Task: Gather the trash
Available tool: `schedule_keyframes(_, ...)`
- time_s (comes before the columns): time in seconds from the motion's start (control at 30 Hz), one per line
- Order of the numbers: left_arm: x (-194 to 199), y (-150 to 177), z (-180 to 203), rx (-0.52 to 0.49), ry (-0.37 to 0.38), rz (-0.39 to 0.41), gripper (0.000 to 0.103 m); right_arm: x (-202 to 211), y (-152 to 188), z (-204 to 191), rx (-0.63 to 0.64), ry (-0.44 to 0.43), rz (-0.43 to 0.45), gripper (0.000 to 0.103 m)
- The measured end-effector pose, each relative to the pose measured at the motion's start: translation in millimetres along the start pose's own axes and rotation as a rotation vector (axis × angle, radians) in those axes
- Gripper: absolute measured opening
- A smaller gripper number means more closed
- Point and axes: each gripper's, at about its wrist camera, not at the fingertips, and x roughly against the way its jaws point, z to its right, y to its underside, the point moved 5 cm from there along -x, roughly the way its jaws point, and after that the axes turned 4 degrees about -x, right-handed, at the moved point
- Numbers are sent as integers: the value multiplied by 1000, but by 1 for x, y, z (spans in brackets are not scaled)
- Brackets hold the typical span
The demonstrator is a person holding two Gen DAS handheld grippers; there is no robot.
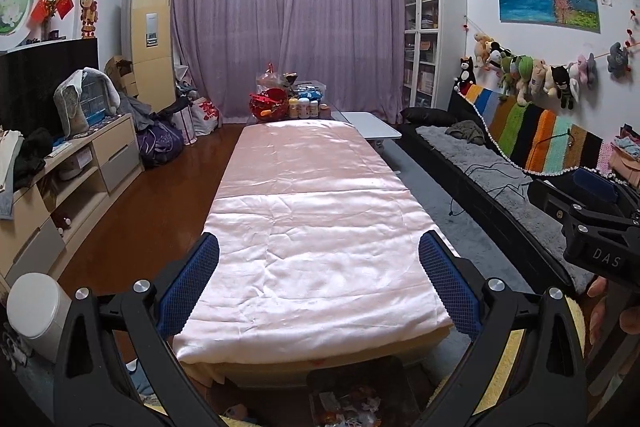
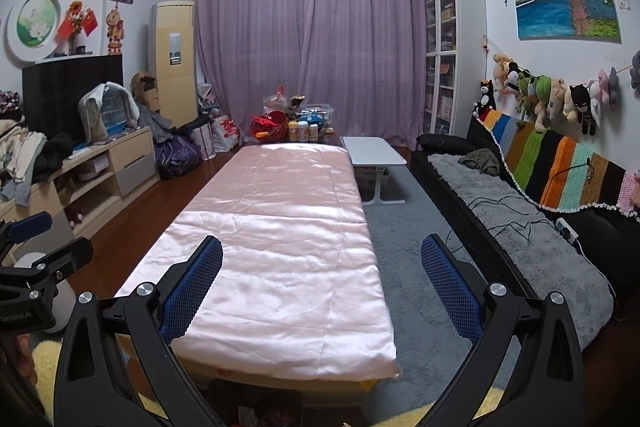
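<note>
My left gripper (image 1: 319, 251) is open and empty, held above the near end of a long table under a pink satin cloth (image 1: 312, 211). My right gripper (image 2: 321, 253) is also open and empty, over the same cloth (image 2: 276, 251). Below the table's near edge stands a dark bin (image 1: 354, 393) with crumpled wrappers and scraps inside; only its dark rim (image 2: 256, 397) shows in the right wrist view. The right gripper's body (image 1: 596, 227) shows at the right of the left wrist view, and the left gripper's body (image 2: 36, 267) at the left of the right wrist view.
Bottles and a red basket (image 1: 272, 103) crowd the table's far end. A white canister (image 1: 38, 311) stands on the floor at left by a cluttered TV cabinet (image 1: 80, 163). A white side table (image 2: 378, 151), grey rug (image 2: 416, 267) and black sofa (image 2: 520, 227) lie right.
</note>
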Motion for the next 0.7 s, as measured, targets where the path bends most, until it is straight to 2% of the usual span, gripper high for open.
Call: schedule_keyframes(0.7, 5, 2, -2, 0, 11, 15, 95, 1, 4, -11, 10, -27, -5, 100)
